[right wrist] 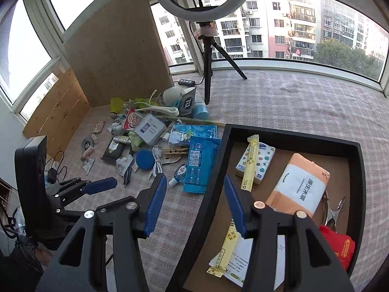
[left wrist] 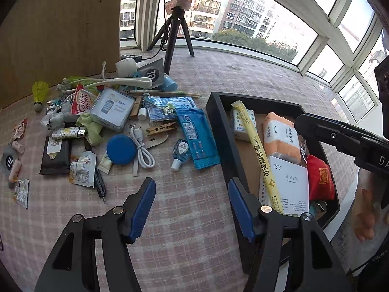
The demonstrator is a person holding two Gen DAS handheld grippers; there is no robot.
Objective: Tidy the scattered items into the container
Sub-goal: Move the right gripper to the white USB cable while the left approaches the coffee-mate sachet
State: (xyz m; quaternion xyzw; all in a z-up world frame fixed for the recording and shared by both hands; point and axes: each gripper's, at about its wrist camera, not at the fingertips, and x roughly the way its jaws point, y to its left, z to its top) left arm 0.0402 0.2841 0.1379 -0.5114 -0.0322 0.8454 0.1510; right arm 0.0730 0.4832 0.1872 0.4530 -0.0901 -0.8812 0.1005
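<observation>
Scattered items (left wrist: 116, 131) lie in a heap on the desk (left wrist: 189, 219), left of both hand-held grippers. The left hand-held gripper (left wrist: 192, 209) and right hand-held gripper (right wrist: 195, 204) are wide and hold nothing. The black container (right wrist: 359, 182) on the right holds a few packs; most things are left.

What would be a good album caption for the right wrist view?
Open hand-held gripper hovering over the black tray's edge, scattered items waiting beside it.

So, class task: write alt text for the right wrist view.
An open, empty right gripper hovers over the near-left rim of a black tray holding tissue packs and a yellow straw packet; small scattered items lie on checked cloth to its left.
</observation>
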